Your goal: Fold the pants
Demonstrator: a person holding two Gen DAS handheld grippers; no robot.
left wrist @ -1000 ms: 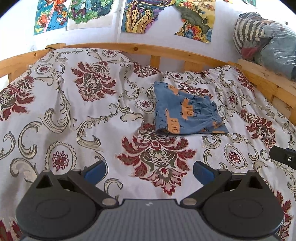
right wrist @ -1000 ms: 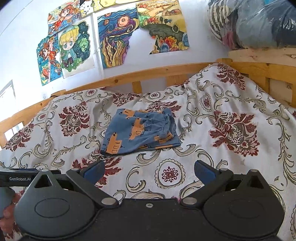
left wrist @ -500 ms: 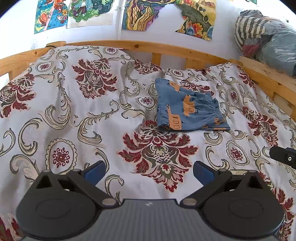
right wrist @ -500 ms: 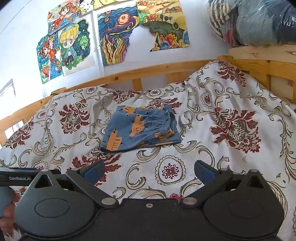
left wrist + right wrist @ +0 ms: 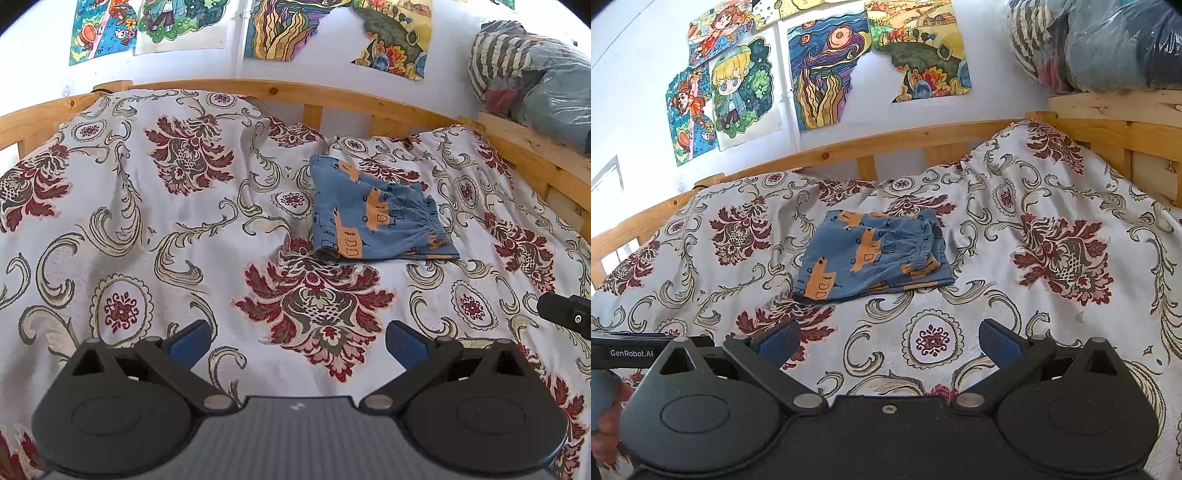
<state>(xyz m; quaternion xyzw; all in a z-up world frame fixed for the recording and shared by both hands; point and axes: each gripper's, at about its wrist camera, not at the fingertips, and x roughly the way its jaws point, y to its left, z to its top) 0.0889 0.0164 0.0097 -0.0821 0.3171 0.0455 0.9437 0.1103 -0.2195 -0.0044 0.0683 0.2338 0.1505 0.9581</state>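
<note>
1. While your left claw (image 5: 295, 338) and right claw (image 5: 888, 338) both hang with jaws spread wide and nothing between them, the pants (image 5: 373, 218) lie on the bedspread (image 5: 147, 221), well ahead of both.
2. You can judge the folding as nearly or fully done: the pants sit as a compact layered packet, waistband gathered at its right side.
3. What may remain for you is squaring the slightly uneven lower edge, or simply leaving it.
</note>
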